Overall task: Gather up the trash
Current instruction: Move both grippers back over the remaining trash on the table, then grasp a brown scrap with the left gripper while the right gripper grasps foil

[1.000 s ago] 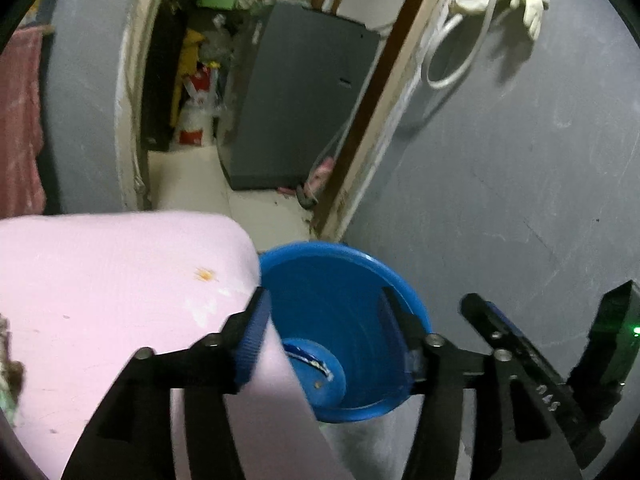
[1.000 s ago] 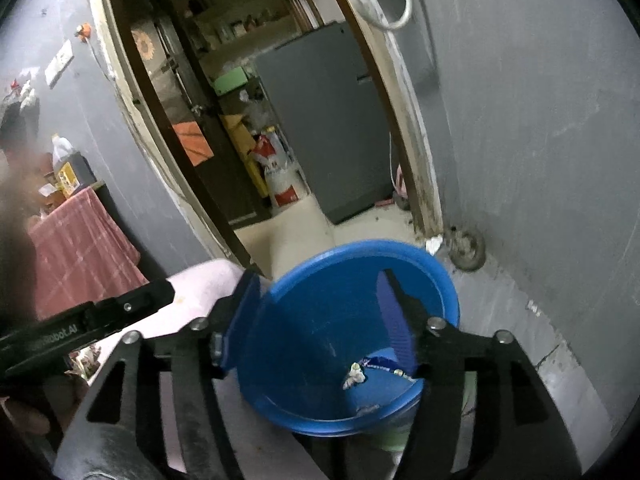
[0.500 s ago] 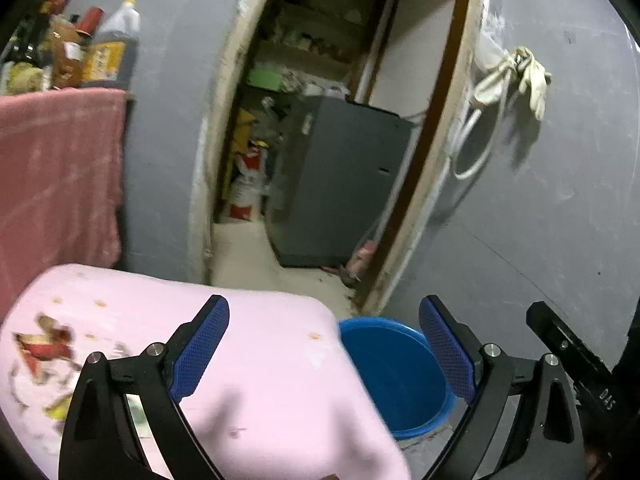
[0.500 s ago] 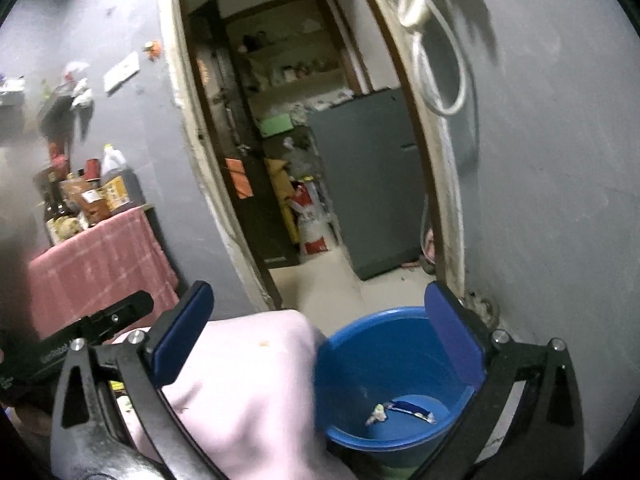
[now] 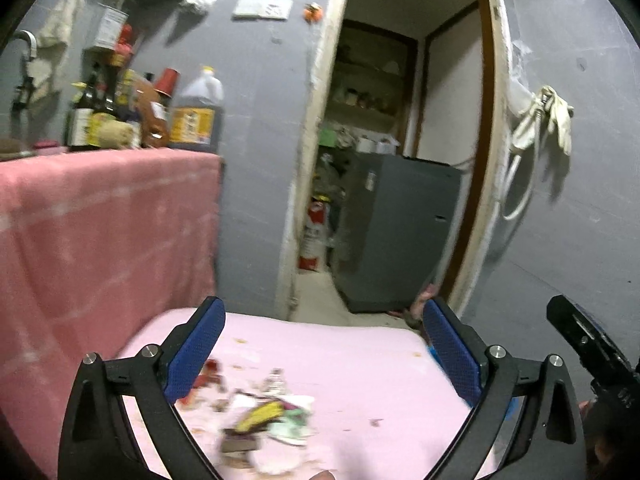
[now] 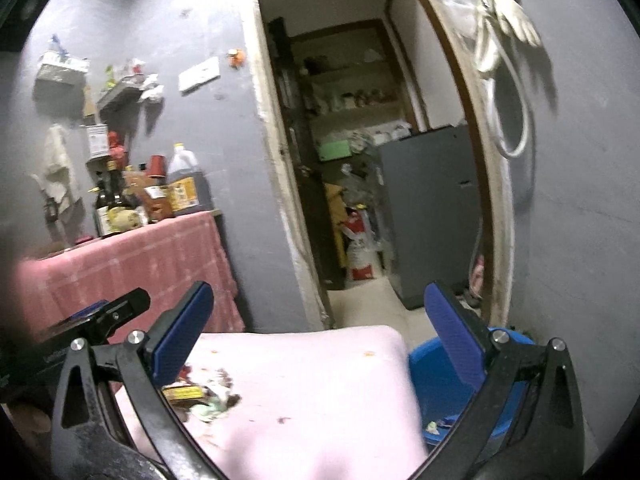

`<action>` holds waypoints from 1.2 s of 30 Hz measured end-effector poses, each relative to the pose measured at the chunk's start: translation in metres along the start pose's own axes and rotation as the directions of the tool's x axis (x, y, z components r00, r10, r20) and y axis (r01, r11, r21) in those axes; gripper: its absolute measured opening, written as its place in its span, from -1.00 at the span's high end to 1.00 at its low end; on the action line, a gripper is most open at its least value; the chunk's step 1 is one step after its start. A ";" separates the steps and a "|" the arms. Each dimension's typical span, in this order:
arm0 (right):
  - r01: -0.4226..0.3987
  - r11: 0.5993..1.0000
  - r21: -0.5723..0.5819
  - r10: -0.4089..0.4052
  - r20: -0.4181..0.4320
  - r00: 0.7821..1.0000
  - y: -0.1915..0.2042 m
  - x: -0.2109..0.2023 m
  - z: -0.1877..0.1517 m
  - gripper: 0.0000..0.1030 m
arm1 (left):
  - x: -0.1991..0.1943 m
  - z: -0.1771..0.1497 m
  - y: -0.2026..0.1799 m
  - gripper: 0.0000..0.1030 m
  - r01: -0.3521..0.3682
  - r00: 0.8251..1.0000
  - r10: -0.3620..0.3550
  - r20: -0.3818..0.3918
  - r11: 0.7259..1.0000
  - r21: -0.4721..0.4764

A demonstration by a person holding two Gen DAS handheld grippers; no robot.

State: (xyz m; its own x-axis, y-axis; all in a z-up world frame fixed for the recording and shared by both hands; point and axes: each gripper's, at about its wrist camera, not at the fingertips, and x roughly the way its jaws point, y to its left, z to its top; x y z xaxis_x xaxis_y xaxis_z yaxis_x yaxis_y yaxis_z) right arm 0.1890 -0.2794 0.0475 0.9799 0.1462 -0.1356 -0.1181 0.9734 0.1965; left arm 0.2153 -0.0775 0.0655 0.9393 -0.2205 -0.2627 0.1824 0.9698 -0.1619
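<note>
Two handheld grippers hang over a pink-covered table (image 5: 360, 364) in a grey-walled room, both with jaws spread wide and holding nothing. The left gripper (image 5: 324, 354) looks down on a blurred heap of trash (image 5: 264, 420), wrappers and scraps among them, lying toward the table's near left part; loose crumbs dot the cloth around it. From the right gripper (image 6: 318, 340), the same trash (image 6: 200, 396) shows near the table's left edge, just beside the left blue pad. A blue bucket (image 6: 436, 376) stands off the table's right edge, low against the grey wall, with a few scraps (image 6: 434, 426) in its bottom. Behind the table, a counter draped in pink checked cloth (image 5: 104, 232) carries bottles and a large jug (image 5: 196, 114). A doorway opens onto a grey cabinet (image 5: 396, 232), and pale gloves (image 5: 548, 120) hang with a white hose on the wall to the right.
</note>
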 end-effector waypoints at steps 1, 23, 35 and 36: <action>-0.007 1.000 -0.007 0.007 0.006 1.000 0.005 -0.001 -0.001 -1.00 | -0.006 -0.001 0.007 -0.89 -0.016 1.000 0.016 0.011 1.000 0.000; -0.124 0.982 -0.142 0.117 -0.053 0.992 0.079 0.026 -0.047 -1.00 | -0.051 -0.043 0.094 -0.97 -0.205 0.977 0.205 0.055 0.979 0.003; -0.159 0.971 -0.179 0.130 -0.163 0.978 0.077 0.055 -0.075 -1.00 | -0.034 -0.073 0.098 -0.97 -0.208 0.978 0.208 0.010 0.976 0.058; -0.170 0.970 -0.176 0.135 -0.194 0.972 0.076 0.060 -0.077 -1.00 | -0.032 -0.075 0.098 -0.97 -0.204 0.979 0.205 0.004 0.977 0.065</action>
State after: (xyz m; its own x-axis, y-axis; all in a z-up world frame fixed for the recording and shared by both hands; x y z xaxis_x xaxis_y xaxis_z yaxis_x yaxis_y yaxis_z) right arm 0.2266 -0.1828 -0.0207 0.9048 0.3080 -0.2939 -0.3094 0.9500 0.0429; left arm 0.1812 0.0170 -0.0134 0.9578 -0.0170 -0.2869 0.0048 0.9991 -0.0429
